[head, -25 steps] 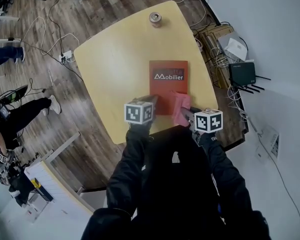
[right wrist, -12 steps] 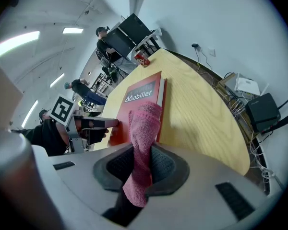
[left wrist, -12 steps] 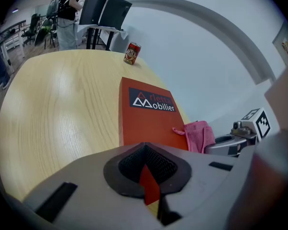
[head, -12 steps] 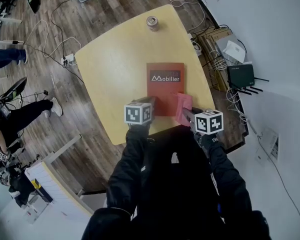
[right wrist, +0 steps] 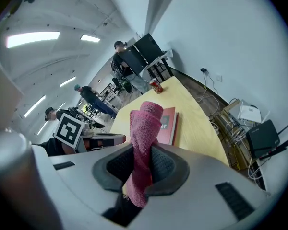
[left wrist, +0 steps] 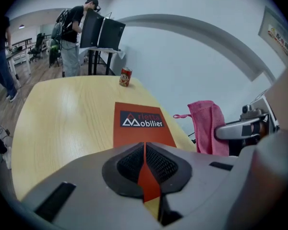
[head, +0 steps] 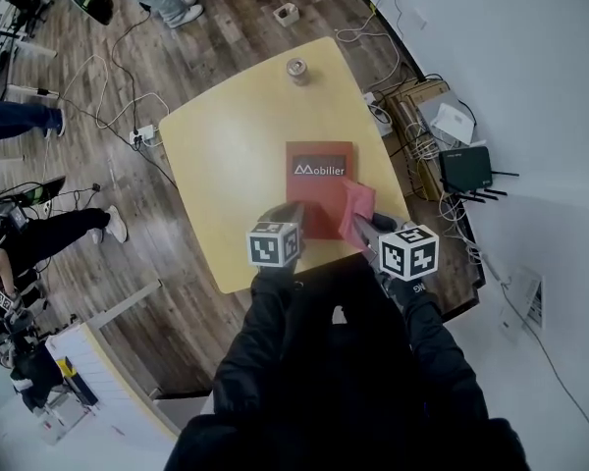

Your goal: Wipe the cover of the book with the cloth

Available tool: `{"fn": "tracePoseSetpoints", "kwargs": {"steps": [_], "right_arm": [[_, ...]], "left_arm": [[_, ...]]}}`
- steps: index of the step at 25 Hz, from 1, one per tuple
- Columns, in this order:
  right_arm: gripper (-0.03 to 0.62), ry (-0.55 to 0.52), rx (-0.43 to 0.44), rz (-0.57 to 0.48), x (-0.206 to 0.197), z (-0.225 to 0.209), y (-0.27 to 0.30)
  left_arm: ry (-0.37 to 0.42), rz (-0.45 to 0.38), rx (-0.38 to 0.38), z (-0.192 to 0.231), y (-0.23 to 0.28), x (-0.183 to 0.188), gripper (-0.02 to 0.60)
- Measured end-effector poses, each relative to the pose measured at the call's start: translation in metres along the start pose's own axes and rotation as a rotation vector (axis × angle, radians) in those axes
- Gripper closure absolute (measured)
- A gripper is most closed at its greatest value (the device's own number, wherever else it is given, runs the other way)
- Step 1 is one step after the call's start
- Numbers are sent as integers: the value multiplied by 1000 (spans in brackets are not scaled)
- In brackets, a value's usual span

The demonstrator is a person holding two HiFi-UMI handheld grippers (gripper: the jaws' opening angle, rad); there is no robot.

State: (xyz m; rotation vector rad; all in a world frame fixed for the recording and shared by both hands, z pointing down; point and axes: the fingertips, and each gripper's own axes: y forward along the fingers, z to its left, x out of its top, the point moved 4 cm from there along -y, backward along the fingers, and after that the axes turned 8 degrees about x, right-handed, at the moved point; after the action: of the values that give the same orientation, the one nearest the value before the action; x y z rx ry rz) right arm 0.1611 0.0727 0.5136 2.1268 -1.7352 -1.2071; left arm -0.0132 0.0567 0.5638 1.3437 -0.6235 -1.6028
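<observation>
An orange-red book [head: 319, 186] with white lettering lies flat on the yellow table [head: 236, 135]. My left gripper [head: 293, 212] is shut and sits over the book's near left corner. In the left gripper view, the book [left wrist: 140, 123] shows as a thin strip under the closed left gripper [left wrist: 145, 145]. My right gripper [head: 365, 226] is shut on a pink cloth [head: 356, 207], which hangs at the book's right edge. In the right gripper view, the cloth [right wrist: 146, 123] rises from the right gripper [right wrist: 143, 150], with the book [right wrist: 168, 126] behind it.
A drink can [head: 296, 68] stands at the table's far edge. Cables, boxes and a black router [head: 466, 168] lie on the floor to the right of the table. A power strip [head: 142, 133] and people are on the left. In the left gripper view a person [left wrist: 77, 37] stands at desks beyond the table.
The head camera has shifted, so the table sits slightly lower in the frame. Both grippers keep the same places relative to the book, and the cloth stays in the right gripper.
</observation>
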Motion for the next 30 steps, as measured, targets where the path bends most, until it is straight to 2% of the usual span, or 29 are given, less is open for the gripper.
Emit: {"fn": "tracePoseSetpoints", "kwargs": {"steps": [5,10,18,24,30], "right_arm": [[514,-122,18,-55,30,48,-12],[514,-255,-19,-103,61,94,-27],[514,-448,-50,-282,114,184,-56],[515,-516,-74,-376,130,235,-71],[516,-579,-85,-442,137,280,-66]], "left_arm": [[19,-170,28,-17,-59,32,546],[33,-338,50,-31,-119,61,546],[91,-585,73,-28,-219,104,548],[132,-709,62,-26,-274,126,548],[147,-769,58,-8,-312,129,548]]}}
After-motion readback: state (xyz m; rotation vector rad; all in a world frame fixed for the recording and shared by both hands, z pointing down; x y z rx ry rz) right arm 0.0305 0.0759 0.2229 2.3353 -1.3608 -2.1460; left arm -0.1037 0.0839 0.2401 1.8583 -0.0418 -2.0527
